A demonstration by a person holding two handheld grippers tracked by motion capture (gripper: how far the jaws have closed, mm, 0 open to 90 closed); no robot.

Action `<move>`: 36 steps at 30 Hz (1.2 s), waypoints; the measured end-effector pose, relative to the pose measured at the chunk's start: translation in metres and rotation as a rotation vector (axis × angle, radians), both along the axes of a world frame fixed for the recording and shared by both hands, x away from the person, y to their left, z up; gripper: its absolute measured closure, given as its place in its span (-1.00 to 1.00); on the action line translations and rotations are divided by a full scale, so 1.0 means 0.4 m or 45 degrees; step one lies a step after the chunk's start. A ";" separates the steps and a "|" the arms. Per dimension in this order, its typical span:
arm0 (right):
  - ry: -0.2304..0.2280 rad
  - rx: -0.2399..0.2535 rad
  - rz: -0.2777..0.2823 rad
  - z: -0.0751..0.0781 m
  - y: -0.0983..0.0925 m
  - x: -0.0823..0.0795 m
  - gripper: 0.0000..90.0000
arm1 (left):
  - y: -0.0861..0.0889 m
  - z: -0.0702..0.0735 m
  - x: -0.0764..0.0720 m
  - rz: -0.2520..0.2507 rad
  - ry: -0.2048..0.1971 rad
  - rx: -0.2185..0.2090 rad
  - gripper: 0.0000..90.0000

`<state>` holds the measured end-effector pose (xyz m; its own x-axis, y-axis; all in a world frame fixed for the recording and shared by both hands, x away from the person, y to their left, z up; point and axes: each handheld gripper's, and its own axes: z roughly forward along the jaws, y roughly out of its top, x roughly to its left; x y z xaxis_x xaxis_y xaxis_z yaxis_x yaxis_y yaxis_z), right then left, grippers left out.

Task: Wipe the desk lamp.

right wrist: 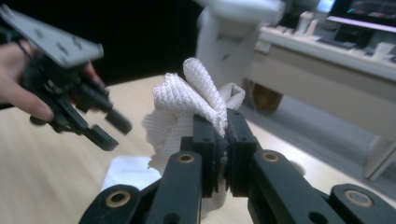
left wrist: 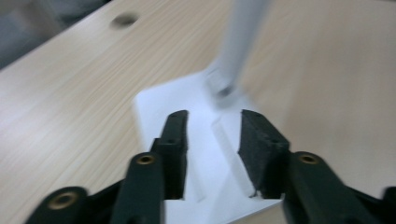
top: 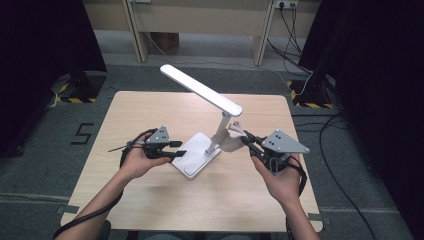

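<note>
High view puts the left gripper (top: 175,148) at about 9 o'clock of the desk lamp (top: 202,90), its jaws apart over the near-left corner of the lamp's base (top: 192,162). Left gripper view looks along those jaws: they stand open with the white base (left wrist: 159,102) between and beneath them, and the pads do not press on it. From 12 o'clock in that view the lamp's stem (left wrist: 243,32) rises, blurred.

Right of the stem (top: 220,131), at about 3 o'clock of it in the high view, the right gripper (top: 247,137) holds a white cloth (top: 234,137) close against the stem; whether cloth and stem touch I cannot tell. Right gripper view shows its jaws together, clamped on the cloth (right wrist: 196,98), which bunches up above the pads. At 10 o'clock in that view sits the left gripper (right wrist: 100,123) in a hand (right wrist: 18,88), and the stem (right wrist: 219,46) stands behind the cloth at 12 o'clock.

Cloth is a coarse waffle-like weave, crumpled and soft. Lamp is smooth white plastic, with a flat square base and a long flat head. Tabletop (top: 140,110) is pale wood grain with rounded corners.
</note>
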<state>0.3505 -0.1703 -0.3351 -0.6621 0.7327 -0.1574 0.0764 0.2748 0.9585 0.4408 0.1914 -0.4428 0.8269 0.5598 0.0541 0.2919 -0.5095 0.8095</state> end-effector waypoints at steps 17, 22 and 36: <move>-0.079 0.025 -0.063 0.042 0.013 0.013 0.89 | -0.014 -0.132 0.096 0.160 0.131 0.045 0.48; -0.073 0.012 -0.053 0.043 0.029 0.024 0.88 | -0.008 -0.144 0.097 0.167 0.156 0.022 0.49; -0.053 -0.021 -0.082 0.041 0.053 0.046 0.88 | -0.009 -0.151 0.091 0.144 0.147 0.003 0.56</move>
<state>0.3689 -0.1489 -0.3187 -0.6063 0.7707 -0.1962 0.0542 0.2861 0.9567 0.4770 0.1877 -0.5031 0.7595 0.6495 -0.0364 0.4388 -0.4701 0.7658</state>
